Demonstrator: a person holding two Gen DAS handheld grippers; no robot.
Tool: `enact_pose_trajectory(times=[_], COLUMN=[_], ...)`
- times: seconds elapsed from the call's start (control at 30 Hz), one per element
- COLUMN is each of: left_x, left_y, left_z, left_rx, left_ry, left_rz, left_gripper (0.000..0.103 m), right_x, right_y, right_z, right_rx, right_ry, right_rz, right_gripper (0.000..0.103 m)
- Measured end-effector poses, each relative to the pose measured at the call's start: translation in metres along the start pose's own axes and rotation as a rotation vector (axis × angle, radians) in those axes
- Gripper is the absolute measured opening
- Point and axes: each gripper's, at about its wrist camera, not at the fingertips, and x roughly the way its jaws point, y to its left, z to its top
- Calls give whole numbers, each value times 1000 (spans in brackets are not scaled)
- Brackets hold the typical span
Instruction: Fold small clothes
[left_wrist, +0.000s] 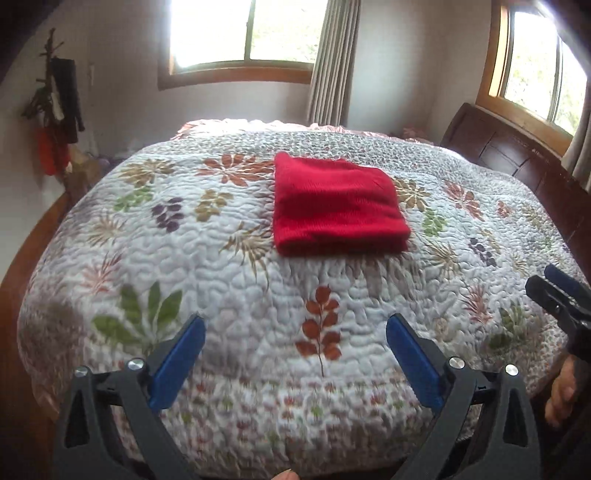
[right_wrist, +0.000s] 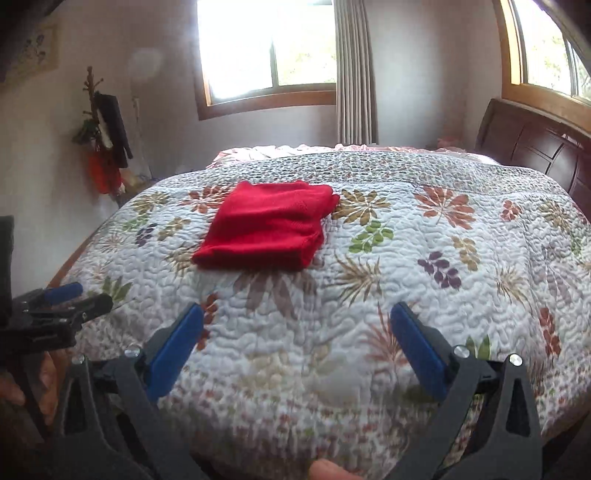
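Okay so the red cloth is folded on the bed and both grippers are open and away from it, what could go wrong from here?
1. The red cloth lies on a soft, puffy quilt; pressing or nudging it might shift the layers and loosen the fold.
2. Its right side looks uneven in the right wrist view, so regrasping there may catch only one layer.
3. The left gripper and right gripper sit close together, so they might bump if both reach in.

Dark wooden headboard cut off at right edge
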Motion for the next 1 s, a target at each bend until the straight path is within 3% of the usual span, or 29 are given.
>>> enact_pose_trajectory(times=[0.23, 0.5, 0.77, 1.0], left_x=[-90, -133, -158, -173], left_y=[4, -2, -14, -22], left_z=[-70, -119, -143, -141], left_rx=[-32, -19, 19, 37], left_ry=[-21, -42, -70, -114], left_rz=[65, 71, 87, 111], left_gripper=[99, 99, 99, 99], right_x=[-78, -140, -175, -183], right_y=[24, 44, 58, 64], right_z=[-66, -103, -121, -117], right_rx=[23, 25, 23, 0], right_ry=[36, -5, -46, -75], right_rz=[-114, -154, -175, -203], right_gripper=[100, 100, 100, 100])
